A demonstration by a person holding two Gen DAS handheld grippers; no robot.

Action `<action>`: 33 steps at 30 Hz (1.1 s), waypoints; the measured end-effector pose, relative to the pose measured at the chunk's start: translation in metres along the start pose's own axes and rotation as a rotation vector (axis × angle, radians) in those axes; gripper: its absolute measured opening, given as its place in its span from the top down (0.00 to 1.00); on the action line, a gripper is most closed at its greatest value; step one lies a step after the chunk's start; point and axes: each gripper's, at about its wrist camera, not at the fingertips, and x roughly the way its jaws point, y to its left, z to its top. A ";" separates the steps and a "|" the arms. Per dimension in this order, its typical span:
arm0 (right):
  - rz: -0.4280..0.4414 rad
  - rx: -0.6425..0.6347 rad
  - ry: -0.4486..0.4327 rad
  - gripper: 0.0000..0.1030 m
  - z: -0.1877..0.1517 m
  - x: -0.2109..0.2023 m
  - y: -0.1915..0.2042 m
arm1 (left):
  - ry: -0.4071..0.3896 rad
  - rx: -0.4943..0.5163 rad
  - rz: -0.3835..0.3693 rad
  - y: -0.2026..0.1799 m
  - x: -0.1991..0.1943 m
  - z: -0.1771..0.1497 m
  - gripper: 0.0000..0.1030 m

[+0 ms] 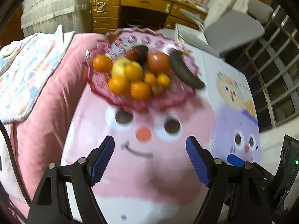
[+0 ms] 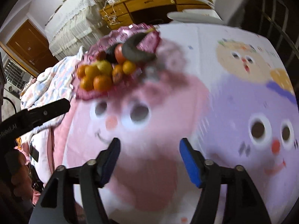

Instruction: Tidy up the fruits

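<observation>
A pink scalloped plate [image 1: 179, 100] sits in the upper centre of the left wrist view, piled with fruit. A dark banana [image 1: 184, 71] lies on its right rim, long axis running from upper left to lower right, its lower tip jutting past the edge. Oranges [image 1: 140, 89] cluster at the front, beside a yellow apple [image 1: 119, 68] and a red tomato [image 1: 158, 62]. Motion blur softens everything. The left gripper [image 1: 150, 150] at the bottom is spread wide, holding nothing. The right gripper [image 2: 149, 155] is likewise released and empty above a cartoon-face cloth [image 2: 243, 97]. At the right view's left edge, the other gripper's body bears partly cut-off, unreadable lettering.
</observation>
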 end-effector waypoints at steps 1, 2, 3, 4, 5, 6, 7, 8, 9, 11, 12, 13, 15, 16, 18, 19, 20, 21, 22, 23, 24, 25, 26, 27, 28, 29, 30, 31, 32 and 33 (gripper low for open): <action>-0.003 0.007 -0.001 0.27 -0.010 -0.007 -0.003 | 0.008 0.006 -0.003 -0.006 -0.006 -0.011 0.24; -0.011 0.015 -0.003 0.26 -0.019 -0.015 -0.006 | 0.014 0.011 -0.006 -0.010 -0.010 -0.019 0.25; -0.025 0.024 -0.005 0.25 -0.029 -0.023 -0.011 | 0.019 0.015 -0.008 -0.014 -0.015 -0.026 0.24; -0.033 0.030 -0.004 0.25 -0.037 -0.028 -0.014 | 0.031 0.020 -0.011 -0.019 -0.021 -0.037 0.25; -0.043 0.039 0.000 0.24 -0.044 -0.035 -0.018 | 0.041 0.024 -0.014 -0.022 -0.025 -0.044 0.25; -0.057 0.051 0.006 0.24 -0.051 -0.042 -0.023 | 0.050 0.030 -0.016 -0.026 -0.031 -0.051 0.25; -0.071 0.063 0.009 0.24 -0.059 -0.051 -0.027 | 0.056 0.035 -0.015 -0.030 -0.036 -0.056 0.25; -0.078 0.072 0.006 0.24 -0.065 -0.059 -0.030 | 0.061 0.045 -0.012 -0.034 -0.042 -0.062 0.25; -0.083 0.078 -0.003 0.23 -0.071 -0.068 -0.032 | 0.065 0.059 -0.011 -0.038 -0.048 -0.067 0.24; -0.094 0.084 -0.017 0.16 -0.078 -0.086 -0.034 | 0.069 0.097 -0.010 -0.047 -0.062 -0.077 0.24; -0.100 0.084 -0.027 0.11 -0.082 -0.095 -0.034 | 0.066 0.116 -0.011 -0.052 -0.071 -0.082 0.24; -0.107 0.083 -0.037 0.08 -0.086 -0.105 -0.033 | 0.063 0.127 -0.011 -0.054 -0.078 -0.084 0.24; -0.120 0.072 -0.063 0.07 -0.091 -0.128 -0.028 | 0.051 0.143 -0.019 -0.058 -0.094 -0.086 0.22; -0.127 0.067 -0.069 0.07 -0.092 -0.137 -0.025 | 0.042 0.154 -0.022 -0.061 -0.104 -0.087 0.19; -0.128 0.058 -0.079 0.06 -0.092 -0.152 -0.020 | 0.031 0.171 -0.022 -0.065 -0.118 -0.087 0.18; -0.123 0.056 -0.083 0.06 -0.092 -0.160 -0.017 | 0.025 0.182 -0.025 -0.068 -0.126 -0.086 0.17; -0.114 0.057 -0.089 0.06 -0.092 -0.169 -0.014 | 0.021 0.190 -0.031 -0.069 -0.132 -0.085 0.16; -0.104 0.065 -0.096 0.06 -0.091 -0.179 -0.011 | 0.014 0.195 -0.044 -0.070 -0.140 -0.084 0.15; -0.103 0.071 -0.089 0.05 -0.089 -0.184 -0.008 | 0.006 0.201 -0.055 -0.072 -0.148 -0.083 0.14; -0.105 0.081 -0.077 0.05 -0.087 -0.188 -0.007 | -0.003 0.207 -0.060 -0.073 -0.154 -0.082 0.14; -0.106 0.096 -0.070 0.04 -0.085 -0.194 -0.006 | -0.017 0.213 -0.058 -0.075 -0.162 -0.081 0.14; -0.106 0.103 -0.071 0.04 -0.084 -0.198 -0.004 | -0.033 0.211 -0.052 -0.076 -0.170 -0.079 0.14; -0.110 0.111 -0.071 0.04 -0.082 -0.205 -0.003 | -0.041 0.209 -0.052 -0.077 -0.174 -0.077 0.14; -0.118 0.114 -0.076 0.04 -0.082 -0.208 -0.001 | -0.053 0.207 -0.054 -0.078 -0.179 -0.076 0.13; -0.125 0.112 -0.087 0.04 -0.082 -0.214 0.002 | -0.064 0.206 -0.056 -0.079 -0.182 -0.076 0.09; -0.128 0.108 -0.096 0.04 -0.083 -0.218 0.004 | -0.077 0.207 -0.054 -0.080 -0.186 -0.076 0.08; -0.139 0.101 -0.114 0.04 -0.084 -0.223 0.007 | -0.090 0.213 -0.051 -0.082 -0.189 -0.077 0.06; -0.146 0.096 -0.122 0.04 -0.085 -0.226 0.009 | -0.095 0.219 -0.049 -0.083 -0.191 -0.078 0.05; -0.157 0.093 -0.134 0.03 -0.087 -0.228 0.011 | -0.099 0.223 -0.046 -0.084 -0.191 -0.079 0.05; -0.164 0.094 -0.150 0.03 -0.090 -0.230 0.014 | -0.103 0.224 -0.043 -0.085 -0.192 -0.081 0.05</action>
